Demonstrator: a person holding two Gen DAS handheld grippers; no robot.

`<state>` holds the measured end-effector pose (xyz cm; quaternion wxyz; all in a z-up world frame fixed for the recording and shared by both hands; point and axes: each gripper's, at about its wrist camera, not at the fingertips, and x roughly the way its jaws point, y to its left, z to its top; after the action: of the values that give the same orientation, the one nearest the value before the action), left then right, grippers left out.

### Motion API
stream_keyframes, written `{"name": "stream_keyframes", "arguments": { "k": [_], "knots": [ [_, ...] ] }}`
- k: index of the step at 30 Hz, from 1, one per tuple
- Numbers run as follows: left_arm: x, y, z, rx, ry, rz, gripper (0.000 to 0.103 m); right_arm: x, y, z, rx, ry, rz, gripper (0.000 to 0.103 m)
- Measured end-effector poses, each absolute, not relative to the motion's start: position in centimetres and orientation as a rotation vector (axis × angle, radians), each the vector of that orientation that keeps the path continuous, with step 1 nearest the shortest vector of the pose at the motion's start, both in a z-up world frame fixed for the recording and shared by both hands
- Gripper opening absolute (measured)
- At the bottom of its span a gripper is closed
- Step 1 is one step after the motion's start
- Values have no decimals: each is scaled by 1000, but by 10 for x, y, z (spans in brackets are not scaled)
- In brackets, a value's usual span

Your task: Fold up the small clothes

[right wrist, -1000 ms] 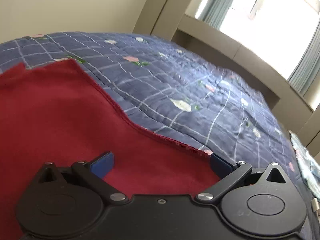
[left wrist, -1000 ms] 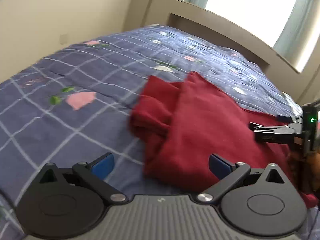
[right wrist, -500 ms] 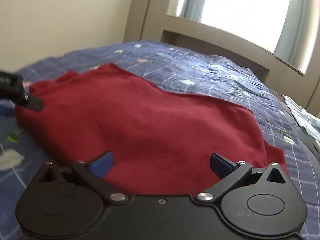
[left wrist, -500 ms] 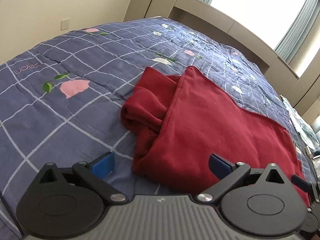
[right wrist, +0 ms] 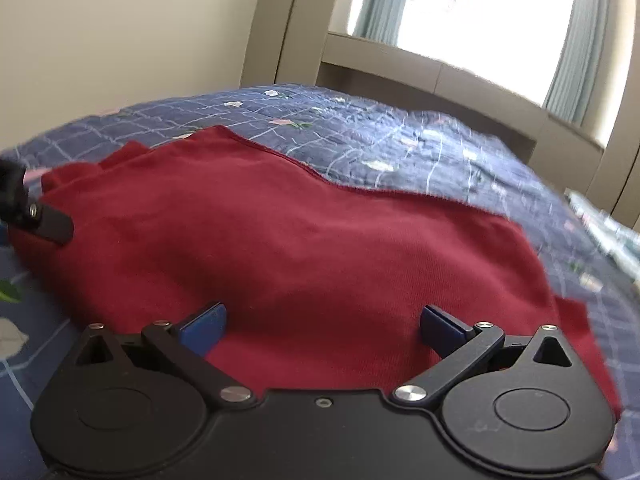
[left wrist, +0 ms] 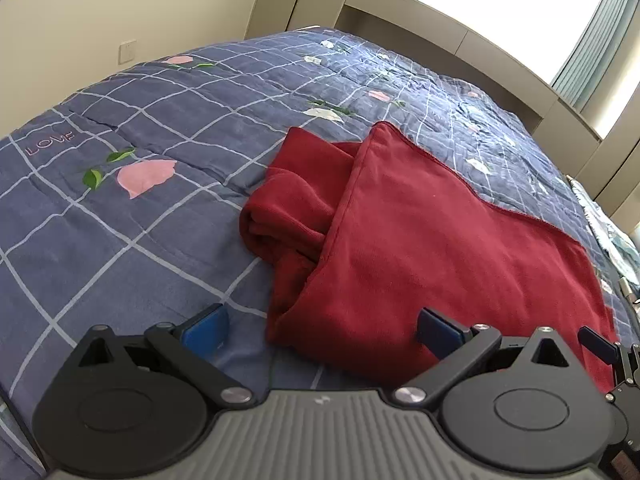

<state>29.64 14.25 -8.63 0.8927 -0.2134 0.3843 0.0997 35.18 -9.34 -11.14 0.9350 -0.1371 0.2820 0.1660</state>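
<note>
A dark red garment lies on the bed, folded over itself, with a bunched sleeve part sticking out at its left side. It fills the middle of the right wrist view. My left gripper is open and empty, just short of the garment's near left corner. My right gripper is open and empty, over the garment's near edge. The right gripper's finger shows at the right edge of the left wrist view. The left gripper's finger shows at the left edge of the right wrist view.
The bed has a blue checked quilt with pink flowers. A beige wall with a socket stands to the left. A headboard ledge and bright window lie beyond. Another patterned cloth lies at the bed's right edge.
Both grippers have pulled back toward the near edge of the garment. The right gripper has swung left and now faces across the whole garment. The garment lies still.
</note>
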Motion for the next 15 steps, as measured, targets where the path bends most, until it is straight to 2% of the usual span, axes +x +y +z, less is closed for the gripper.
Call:
{"name": "stream_keyframes", "arguments": {
  "k": [15],
  "knots": [
    [299,133,-89,-387,810,238,102,349,-97,-116,-256,566,346,102]
  ]
}}
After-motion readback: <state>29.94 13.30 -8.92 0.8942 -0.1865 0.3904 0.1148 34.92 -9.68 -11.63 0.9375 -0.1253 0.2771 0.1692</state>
